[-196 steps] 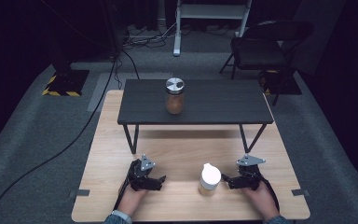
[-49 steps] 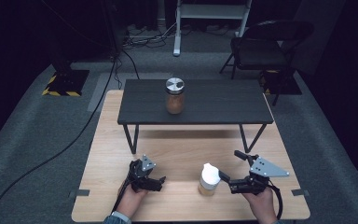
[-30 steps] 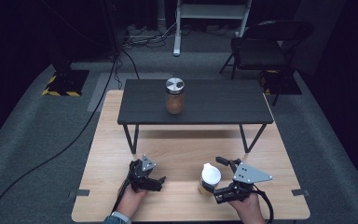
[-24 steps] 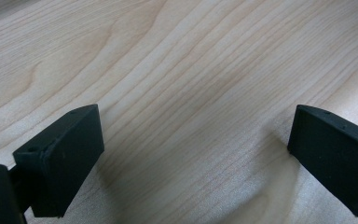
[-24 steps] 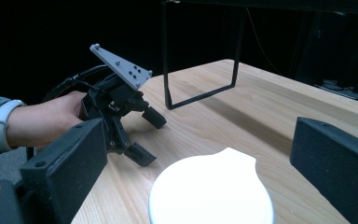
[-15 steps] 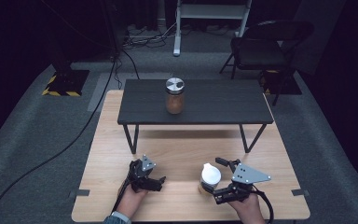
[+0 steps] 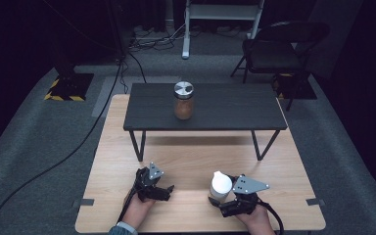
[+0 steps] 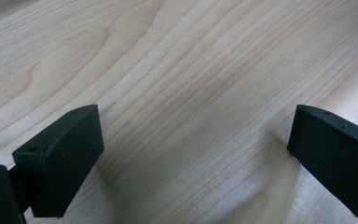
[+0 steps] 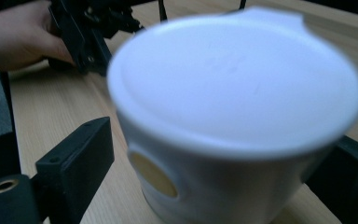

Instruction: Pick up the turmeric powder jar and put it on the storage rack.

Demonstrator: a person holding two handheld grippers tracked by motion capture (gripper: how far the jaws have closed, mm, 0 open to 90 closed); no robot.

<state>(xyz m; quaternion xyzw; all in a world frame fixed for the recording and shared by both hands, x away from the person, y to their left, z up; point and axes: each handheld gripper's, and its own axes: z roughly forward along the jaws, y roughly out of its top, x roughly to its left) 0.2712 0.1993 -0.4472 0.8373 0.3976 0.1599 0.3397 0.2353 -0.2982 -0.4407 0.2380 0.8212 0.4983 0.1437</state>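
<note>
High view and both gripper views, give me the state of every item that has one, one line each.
White lidded cup: upright on the wooden table, lid on, between the right jaws.
Right hand-held gripper: jaws around the cup, have just been closing; contact unclear.
Left hand-held gripper: open, empty, low over the wood.
Jar: upright on the dark shelf, metal lid on.

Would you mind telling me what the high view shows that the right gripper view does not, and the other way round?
The high view alone shows the black shelf with the metal-lidded jar on it, and the chair behind. The right gripper view alone shows the round yellowish spot on the white container's side, with the right gripper straddling that container and its jaws just closing. Both show the white container, the left gripper in its hand, and the wooden table.
</note>
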